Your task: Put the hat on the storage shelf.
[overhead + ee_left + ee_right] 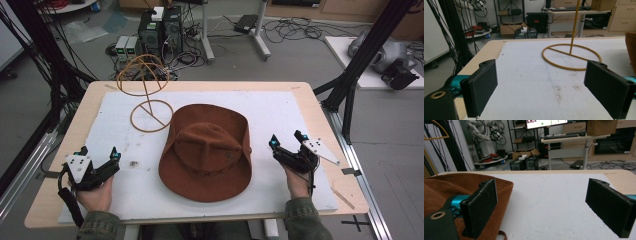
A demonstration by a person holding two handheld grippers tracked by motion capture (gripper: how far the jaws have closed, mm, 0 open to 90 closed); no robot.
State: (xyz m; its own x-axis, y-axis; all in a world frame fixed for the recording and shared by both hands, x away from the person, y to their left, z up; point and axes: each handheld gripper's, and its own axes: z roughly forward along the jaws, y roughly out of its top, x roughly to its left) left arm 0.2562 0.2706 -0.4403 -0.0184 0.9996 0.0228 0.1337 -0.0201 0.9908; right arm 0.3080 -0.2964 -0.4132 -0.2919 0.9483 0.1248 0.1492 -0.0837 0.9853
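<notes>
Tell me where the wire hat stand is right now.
In the high view the wire hat stand stands on the white mat at the table's far left, just beyond and left of the brown hat, ahead of the left tool.

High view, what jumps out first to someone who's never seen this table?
A big brown brimmed hat lies crown up mid-table on the white mat. Behind it to the left stands a yellow wire hat stand. Open tongs flank the hat: left, right.

Left gripper low in hand, jaws wide apart, right gripper likewise, jaws spread
</notes>
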